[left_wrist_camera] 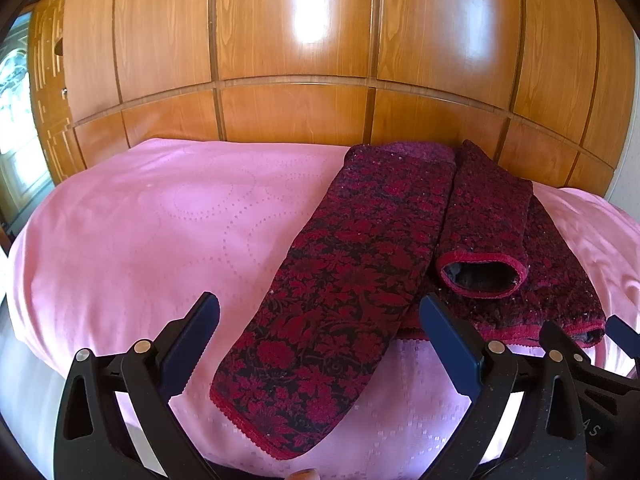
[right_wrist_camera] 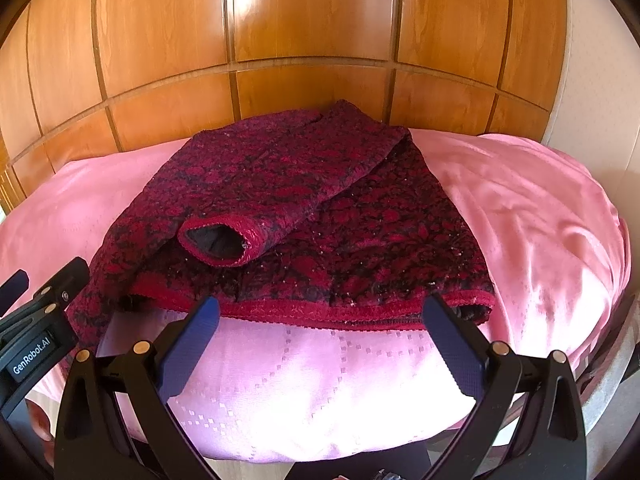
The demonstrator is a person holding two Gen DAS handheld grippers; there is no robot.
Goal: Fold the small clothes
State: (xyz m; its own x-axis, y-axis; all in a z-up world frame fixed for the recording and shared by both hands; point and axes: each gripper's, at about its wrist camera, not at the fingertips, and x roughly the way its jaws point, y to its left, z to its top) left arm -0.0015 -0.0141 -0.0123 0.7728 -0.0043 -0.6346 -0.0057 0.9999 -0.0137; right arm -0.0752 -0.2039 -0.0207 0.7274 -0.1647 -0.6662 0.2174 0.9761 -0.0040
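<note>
A dark red and black floral sweater (right_wrist_camera: pixel 328 216) lies on the pink bedspread (right_wrist_camera: pixel 520 208). One sleeve (right_wrist_camera: pixel 280 196) is folded across its body, cuff opening (right_wrist_camera: pixel 216 242) facing me. In the left wrist view the other sleeve (left_wrist_camera: pixel 332 280) stretches out toward me over the bedspread (left_wrist_camera: pixel 140 220), beside the body (left_wrist_camera: pixel 520 272). My left gripper (left_wrist_camera: pixel 320 308) is open and empty, its fingers either side of that sleeve and above it. My right gripper (right_wrist_camera: pixel 320 312) is open and empty just in front of the sweater's hem (right_wrist_camera: pixel 320 310). The left gripper's body also shows in the right wrist view (right_wrist_camera: pixel 36 320).
A glossy wooden wardrobe wall (left_wrist_camera: pixel 296 60) stands right behind the bed. A window (left_wrist_camera: pixel 16 120) is at the far left. The bed's near edge (right_wrist_camera: pixel 320 440) drops off below the grippers.
</note>
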